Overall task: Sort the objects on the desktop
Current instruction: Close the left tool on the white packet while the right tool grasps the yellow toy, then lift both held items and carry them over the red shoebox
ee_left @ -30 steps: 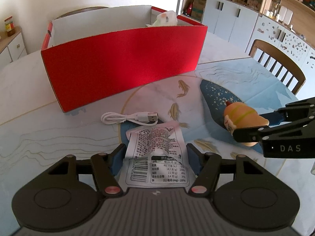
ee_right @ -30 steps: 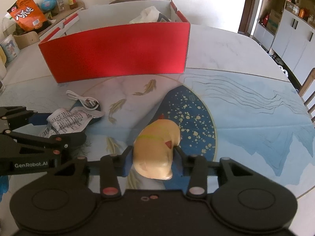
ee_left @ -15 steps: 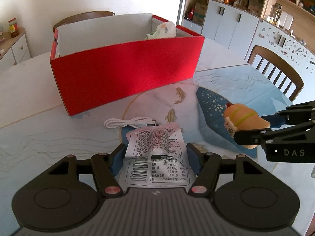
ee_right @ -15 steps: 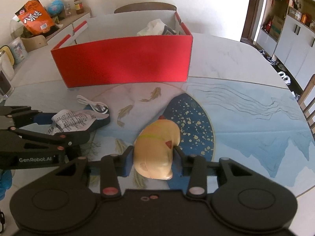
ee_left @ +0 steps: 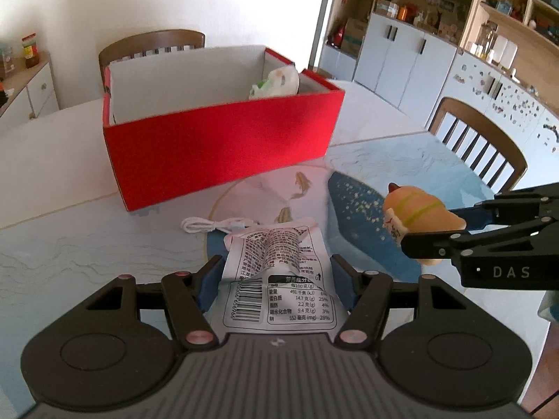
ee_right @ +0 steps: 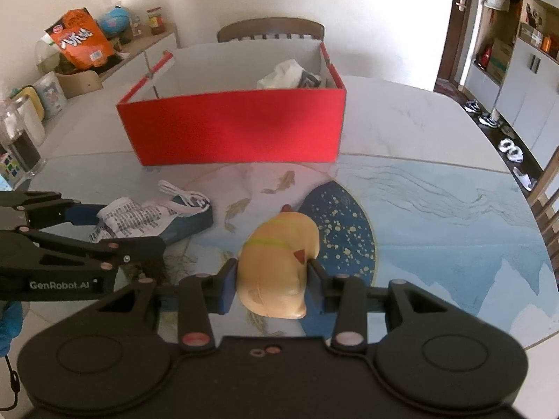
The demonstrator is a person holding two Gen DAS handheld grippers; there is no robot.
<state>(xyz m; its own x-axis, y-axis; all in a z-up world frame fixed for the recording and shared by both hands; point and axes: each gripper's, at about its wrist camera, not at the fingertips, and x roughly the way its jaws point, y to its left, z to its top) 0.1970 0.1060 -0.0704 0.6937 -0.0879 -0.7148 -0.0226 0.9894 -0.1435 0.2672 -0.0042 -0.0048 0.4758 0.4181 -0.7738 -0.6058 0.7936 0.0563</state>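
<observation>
My left gripper is shut on a white snack packet printed with a barcode and holds it above the table; it also shows in the right wrist view. My right gripper is shut on a yellow chick toy, also held above the table, which shows at the right of the left wrist view. The open red box stands ahead with a white bag in its right end. A white USB cable lies on the table between the box and the packet.
The table carries a blue fish-pattern mat. Chairs stand behind the box and at the right. A sideboard with an orange snack bag and jars lines the left wall.
Both grippers have risen and pulled back from the box with their loads. The inside of the box shows more, and the cable stays on the table.
</observation>
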